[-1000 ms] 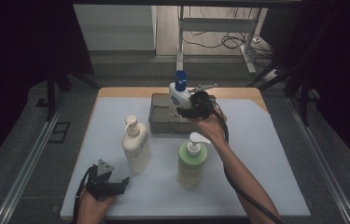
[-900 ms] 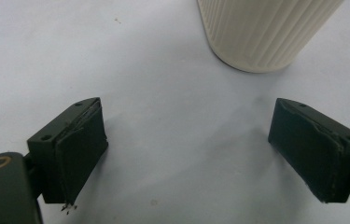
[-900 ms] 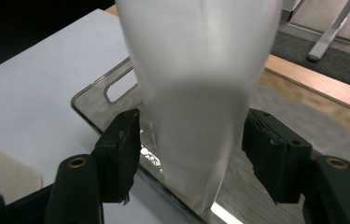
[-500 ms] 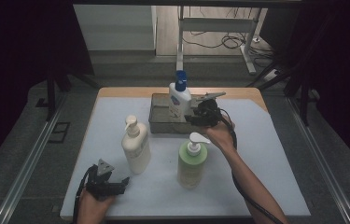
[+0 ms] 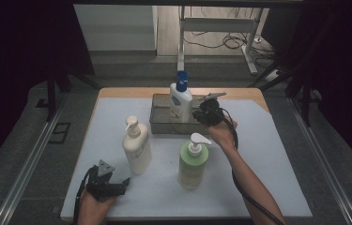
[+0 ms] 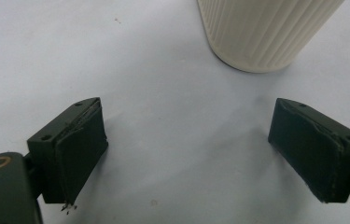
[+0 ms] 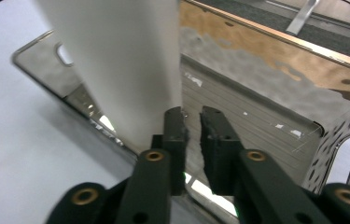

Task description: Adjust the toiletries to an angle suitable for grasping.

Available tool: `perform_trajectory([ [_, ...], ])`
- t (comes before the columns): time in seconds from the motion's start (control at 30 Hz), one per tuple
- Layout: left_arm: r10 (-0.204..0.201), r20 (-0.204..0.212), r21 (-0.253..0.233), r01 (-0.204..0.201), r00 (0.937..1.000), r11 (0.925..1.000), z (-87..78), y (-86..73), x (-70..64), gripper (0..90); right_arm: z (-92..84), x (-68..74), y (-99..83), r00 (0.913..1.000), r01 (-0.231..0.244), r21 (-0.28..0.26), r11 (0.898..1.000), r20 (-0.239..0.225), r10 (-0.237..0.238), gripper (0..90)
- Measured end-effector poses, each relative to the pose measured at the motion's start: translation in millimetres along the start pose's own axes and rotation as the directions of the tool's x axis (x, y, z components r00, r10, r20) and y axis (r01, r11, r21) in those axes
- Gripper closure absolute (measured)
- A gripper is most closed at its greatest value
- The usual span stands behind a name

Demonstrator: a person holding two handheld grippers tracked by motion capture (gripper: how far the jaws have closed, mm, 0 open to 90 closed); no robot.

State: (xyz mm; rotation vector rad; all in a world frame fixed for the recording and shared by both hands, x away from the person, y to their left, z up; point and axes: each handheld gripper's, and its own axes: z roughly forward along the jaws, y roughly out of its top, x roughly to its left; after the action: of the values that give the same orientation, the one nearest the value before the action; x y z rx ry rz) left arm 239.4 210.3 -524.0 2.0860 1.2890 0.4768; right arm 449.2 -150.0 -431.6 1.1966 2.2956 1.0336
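A white bottle with a blue cap stands upright in a metal tray at the back of the table. My right gripper hovers just right of the bottle, over the tray. In the right gripper view its jaws have just been closing and stand almost together, with nothing between them; the white bottle stands beside the left jaw. My left gripper rests open at the front left. The left gripper view shows its jaws wide apart, short of a cream pump bottle.
The cream pump bottle and a green pump bottle stand on the white mat between the tray and the front edge. The tray floor to the right of the white bottle is bare. A cable trails from the right gripper along the forearm.
The right gripper has let go of the white bottle, drawn back right and down a little, and its jaws have closed. The bottle now stands in the tray. The left gripper has not moved.
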Motion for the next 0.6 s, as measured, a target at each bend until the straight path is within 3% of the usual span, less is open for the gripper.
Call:
perform_trajectory([
  [0.1, 0.0, 0.0, 0.0, 0.0, 1.0, 1.0, 0.0, 0.0, 0.0, 10.7, 7.0, -1.8, 1.4, 0.9998, -0.006, 0.004, 1.0, 0.021, 0.006, 89.2],
  [0.33, 0.0, 0.0, 0.0, 0.0, 1.0, 1.0, 0.0, 0.0, 0.0, 10.7, 20.6, -5.6, 6.2, 0.9986, -0.052, 0.006, 0.999, 0.006, 0.052, 89.6],
  [0.6, 0.002, 0.0, 0.0, -0.002, 1.0, 1.0, 0.0, 0.0, 0.2, 10.7, 32.1, -5.3, 7.9, 0.9979, -0.064, 0.018, 0.998, -0.003, 0.064, 89.5],
])
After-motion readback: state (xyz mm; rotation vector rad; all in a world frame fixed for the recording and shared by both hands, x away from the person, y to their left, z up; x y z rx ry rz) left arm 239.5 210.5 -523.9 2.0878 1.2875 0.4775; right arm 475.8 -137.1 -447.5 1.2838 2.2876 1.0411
